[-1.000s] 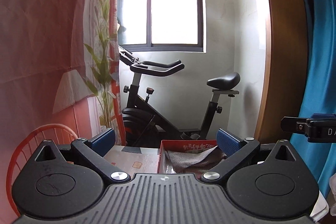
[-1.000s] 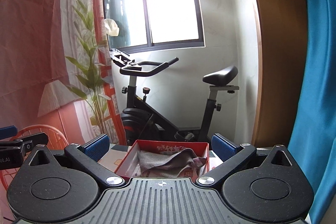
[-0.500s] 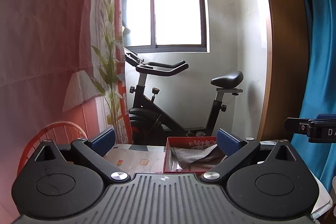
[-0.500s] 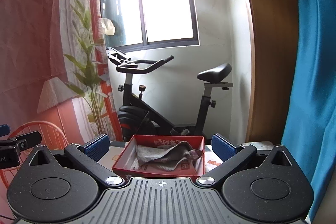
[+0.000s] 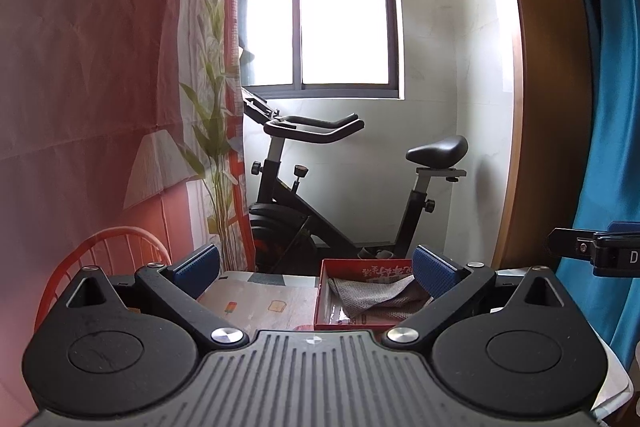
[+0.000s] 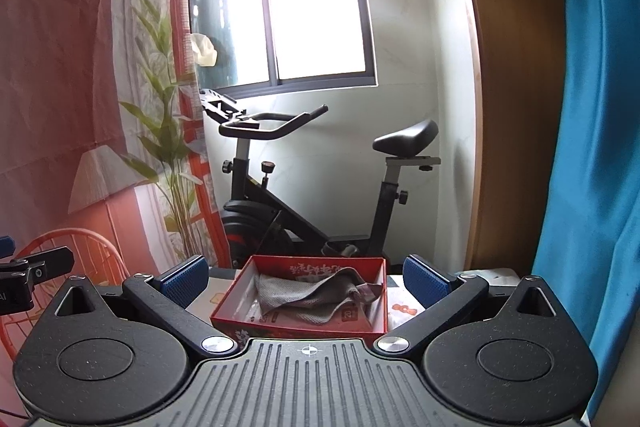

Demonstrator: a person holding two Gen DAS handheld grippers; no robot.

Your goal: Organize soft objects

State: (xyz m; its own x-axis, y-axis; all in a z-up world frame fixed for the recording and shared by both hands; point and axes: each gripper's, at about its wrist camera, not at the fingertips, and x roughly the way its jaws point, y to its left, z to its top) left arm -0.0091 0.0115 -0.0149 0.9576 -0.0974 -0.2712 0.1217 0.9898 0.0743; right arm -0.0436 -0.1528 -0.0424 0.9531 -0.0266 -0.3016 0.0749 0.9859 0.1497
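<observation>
A shallow red box (image 6: 378,301) stands on the table, with a crumpled grey cloth (image 6: 308,297) lying inside it. In the left wrist view the red box (image 5: 322,301) and the grey cloth (image 5: 368,297) sit right of centre, partly behind my right finger. My left gripper (image 5: 316,265) is open and empty, held above the table short of the box. My right gripper (image 6: 306,273) is open and empty, with the box between its fingers and further ahead. Each gripper's tip shows at the edge of the other's view.
The table (image 5: 260,301) has a patterned cover. A black exercise bike (image 6: 304,195) stands beyond it under the window. An orange chair (image 5: 108,251) is at the left, a blue curtain (image 6: 592,147) at the right, a plant-printed hanging (image 6: 160,131) at the back left.
Both grippers have tilted or risen a little, so more of the table and the box's inside shows. Both stayed open and the cloth has not moved.
</observation>
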